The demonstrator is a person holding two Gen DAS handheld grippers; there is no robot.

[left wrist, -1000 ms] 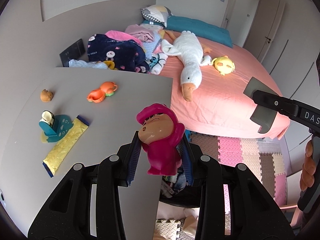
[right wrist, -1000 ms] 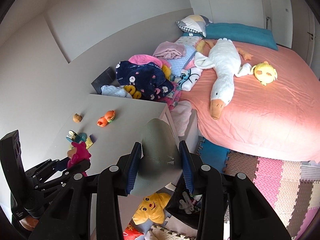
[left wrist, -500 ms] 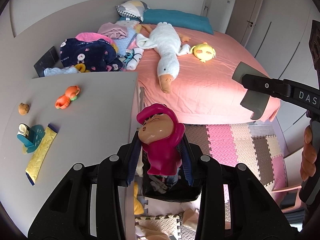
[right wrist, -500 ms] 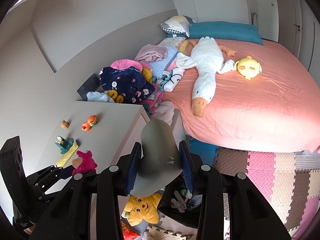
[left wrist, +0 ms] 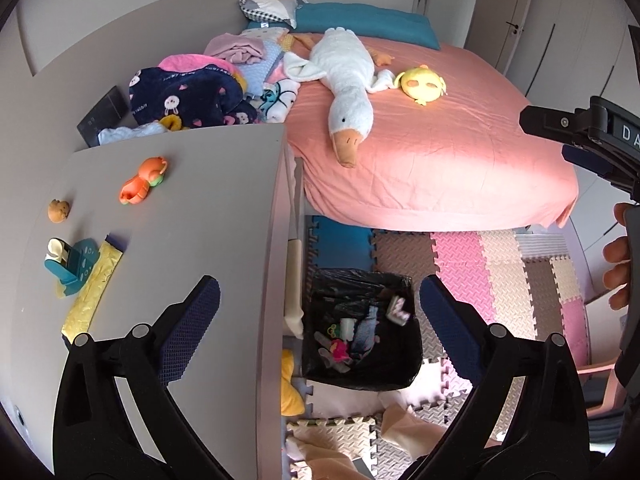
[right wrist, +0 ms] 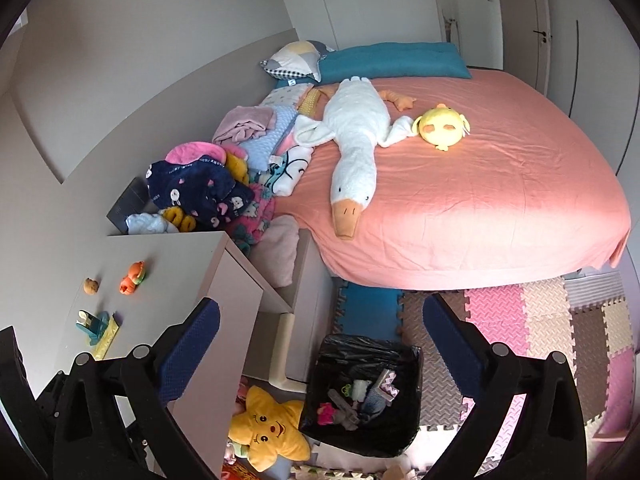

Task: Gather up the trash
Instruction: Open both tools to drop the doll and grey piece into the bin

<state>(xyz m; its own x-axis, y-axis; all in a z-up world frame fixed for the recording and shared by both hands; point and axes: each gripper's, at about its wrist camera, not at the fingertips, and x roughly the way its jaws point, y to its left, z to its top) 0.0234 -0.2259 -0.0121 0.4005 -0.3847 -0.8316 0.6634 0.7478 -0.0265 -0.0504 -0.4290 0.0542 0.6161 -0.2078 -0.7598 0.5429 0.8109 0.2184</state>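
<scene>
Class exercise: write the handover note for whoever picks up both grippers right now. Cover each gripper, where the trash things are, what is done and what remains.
Left gripper: jaws opening, nothing between them, above the bin.
Right gripper: jaws opening, nothing between them, also over the bin.
Done: bin beside the desk holds a pink figure and other bits.
Left on the desk: orange toy, brown lump, teal toy, yellow wrapper.

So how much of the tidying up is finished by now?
Several bits already lie in the black bin. Both tongs, left and right, are opening above it with nothing between them. An orange toy, a brown piece and a yellow wrapper remain on the desk.
</scene>
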